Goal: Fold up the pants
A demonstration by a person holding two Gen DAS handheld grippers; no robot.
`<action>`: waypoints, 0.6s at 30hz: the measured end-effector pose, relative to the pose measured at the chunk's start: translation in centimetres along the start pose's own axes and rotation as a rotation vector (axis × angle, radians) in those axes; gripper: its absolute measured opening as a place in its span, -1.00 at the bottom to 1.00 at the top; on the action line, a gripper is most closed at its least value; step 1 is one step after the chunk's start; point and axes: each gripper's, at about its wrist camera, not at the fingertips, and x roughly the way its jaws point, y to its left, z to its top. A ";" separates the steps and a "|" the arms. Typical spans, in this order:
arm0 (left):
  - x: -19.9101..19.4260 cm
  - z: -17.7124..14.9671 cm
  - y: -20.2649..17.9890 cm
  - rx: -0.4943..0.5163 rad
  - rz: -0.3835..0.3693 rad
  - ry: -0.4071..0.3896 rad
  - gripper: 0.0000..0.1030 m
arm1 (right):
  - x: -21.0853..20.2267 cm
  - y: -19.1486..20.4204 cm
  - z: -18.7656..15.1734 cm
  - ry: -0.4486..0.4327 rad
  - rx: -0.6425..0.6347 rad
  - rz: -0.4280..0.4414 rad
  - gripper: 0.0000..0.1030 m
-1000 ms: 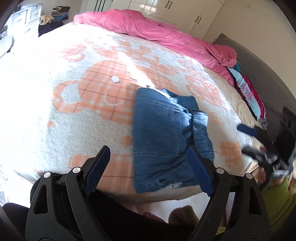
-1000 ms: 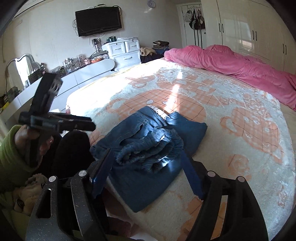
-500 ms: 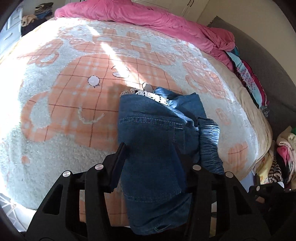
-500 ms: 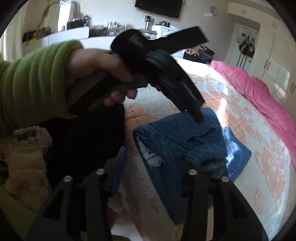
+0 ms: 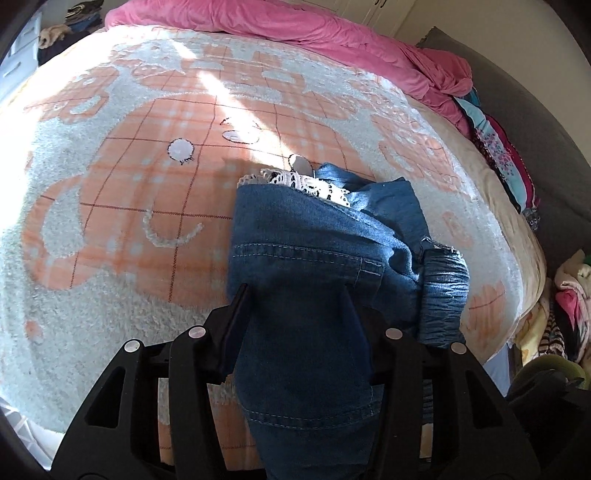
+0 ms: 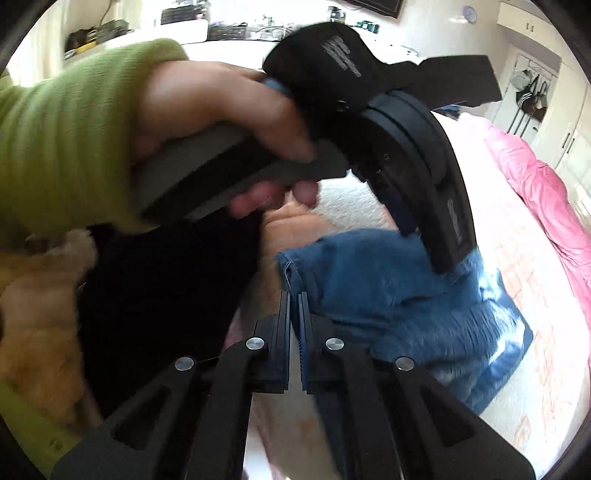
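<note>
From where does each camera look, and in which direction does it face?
Left wrist: sits on the left claw, facing along the bed toward the pink duvet; its fingers straddle the jeans.
Right wrist: sits on the right claw, facing across the bed edge; the left hand fills it.
Shared: jeans, duvet, bed.

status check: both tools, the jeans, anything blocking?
Left tool open, fingers straddling the jeans on the bed. Right tool nearly shut at the jeans' near edge, grip unclear. Nothing blocking; left tool crowds the right view.
</note>
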 end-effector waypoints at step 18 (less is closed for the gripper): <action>-1.2 -1.4 -0.7 0.000 0.010 -0.060 -0.09 | 0.4 -2.4 -1.6 -0.012 0.205 0.014 -0.71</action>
